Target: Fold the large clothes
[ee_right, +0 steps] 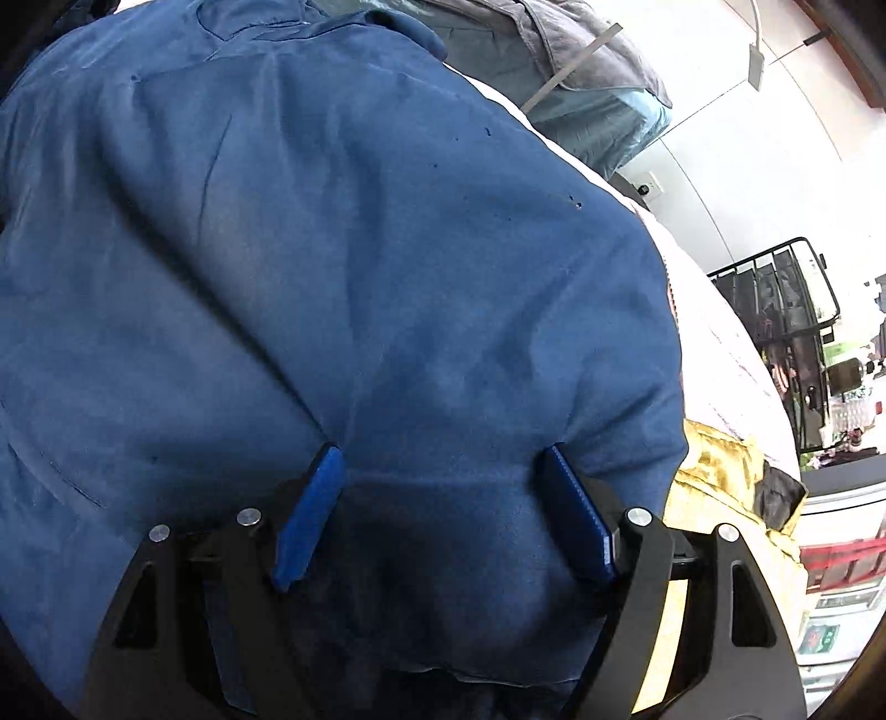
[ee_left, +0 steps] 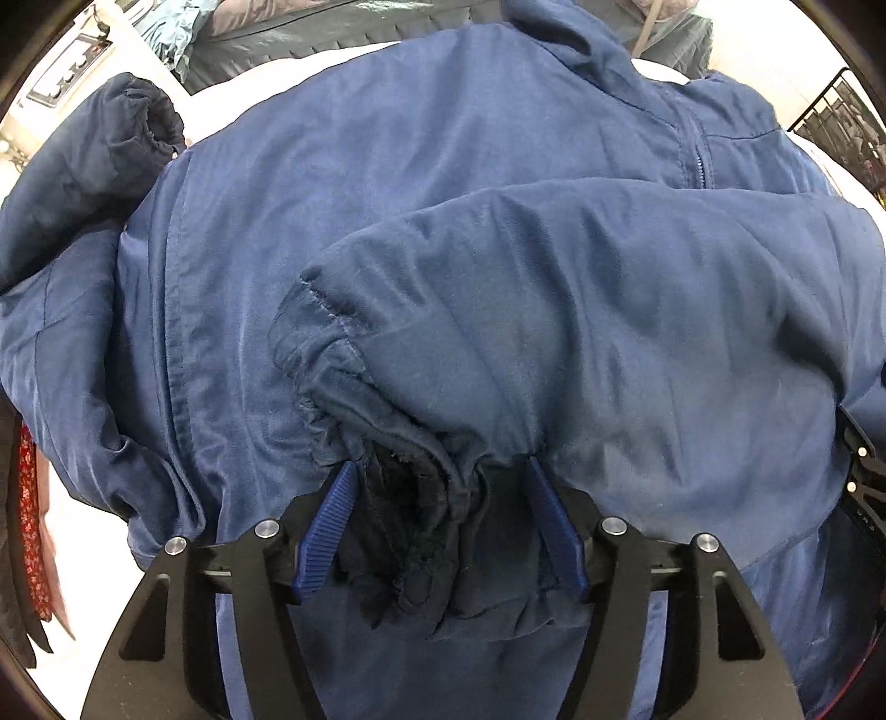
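A large blue jacket (ee_left: 432,183) lies spread on a white surface and fills both views. One sleeve (ee_left: 581,288) is folded across its body, its gathered dark cuff (ee_left: 410,498) lying between the wide-apart blue fingers of my left gripper (ee_left: 437,471), which is open around the cuff. The other sleeve's cuff (ee_left: 149,116) lies at the far left. In the right wrist view the jacket (ee_right: 332,249) bulges up between the spread fingers of my right gripper (ee_right: 443,459), which is open and pressed against the cloth.
More clothes are piled at the back (ee_left: 266,33) (ee_right: 581,66). A yellow garment (ee_right: 720,476) lies right of the jacket. A black wire rack (ee_right: 786,310) stands at the right. A red patterned cloth (ee_left: 30,526) hangs at the left edge.
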The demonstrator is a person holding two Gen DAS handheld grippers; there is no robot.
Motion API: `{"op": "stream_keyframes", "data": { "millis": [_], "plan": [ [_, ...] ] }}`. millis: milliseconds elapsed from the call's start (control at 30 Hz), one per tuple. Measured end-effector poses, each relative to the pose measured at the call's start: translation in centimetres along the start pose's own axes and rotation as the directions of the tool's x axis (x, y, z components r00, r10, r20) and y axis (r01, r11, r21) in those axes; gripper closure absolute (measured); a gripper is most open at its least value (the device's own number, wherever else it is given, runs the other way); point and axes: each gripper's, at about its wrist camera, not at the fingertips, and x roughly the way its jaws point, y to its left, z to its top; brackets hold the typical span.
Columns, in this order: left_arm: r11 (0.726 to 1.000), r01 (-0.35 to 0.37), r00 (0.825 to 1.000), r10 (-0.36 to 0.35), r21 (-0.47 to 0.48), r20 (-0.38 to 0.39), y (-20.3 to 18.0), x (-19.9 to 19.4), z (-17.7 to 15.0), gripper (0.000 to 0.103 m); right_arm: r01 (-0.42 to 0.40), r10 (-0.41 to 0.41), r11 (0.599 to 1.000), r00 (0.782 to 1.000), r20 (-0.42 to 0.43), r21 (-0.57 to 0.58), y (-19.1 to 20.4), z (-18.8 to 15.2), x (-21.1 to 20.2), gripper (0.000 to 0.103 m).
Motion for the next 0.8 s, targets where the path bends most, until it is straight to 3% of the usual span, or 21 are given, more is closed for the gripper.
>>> {"op": "stream_keyframes", "data": {
  "millis": [67, 133, 200, 300, 433, 633, 800],
  "plan": [
    [1.000, 0.008, 1.000, -0.008, -0.005, 0.030, 0.5, -1.2, -0.5, 0.041, 0.018, -0.018, 1.000, 1.000, -0.014, 0.011, -0.2, 0.3, -1.1, 0.028],
    [1.000, 0.016, 0.997, -0.015, -0.013, 0.081, 1.0, -2.5, -1.2, 0.038, 0.003, -0.005, 0.998, 1.000, 0.030, 0.069, -0.6, 0.4, -3.0, 0.027],
    [0.999, -0.043, 0.984, 0.048, -0.029, 0.171, 1.9, -4.6, -3.0, 0.019, -0.072, 0.065, 0.987, 0.996, 0.054, 0.142, -1.2, -0.2, -5.1, 0.022],
    [0.997, -0.049, 0.968, 0.063, -0.061, 0.242, 3.5, -6.6, -5.1, 0.015, -0.168, 0.152, 0.963, 0.984, 0.092, 0.209, -1.4, -1.1, -7.4, 0.022],
    [0.993, -0.062, 0.964, 0.087, -0.104, 0.253, 6.3, -7.9, -7.7, 0.012, -0.250, 0.239, 0.945, 0.968, 0.078, 0.210, 0.1, -1.8, -8.9, 0.022],
    [0.987, -0.090, 0.970, 0.116, -0.132, 0.211, 9.3, -8.5, -10.1, 0.012, -0.307, 0.302, 0.939, 0.952, 0.053, 0.157, 3.8, -2.1, -10.4, 0.022],
    [0.983, -0.140, 0.958, 0.165, -0.121, 0.234, 12.8, -9.0, -8.0, 0.012, -0.331, 0.329, 0.931, 0.943, 0.041, 0.150, 5.7, -2.4, -11.3, 0.022]
  ]
}}
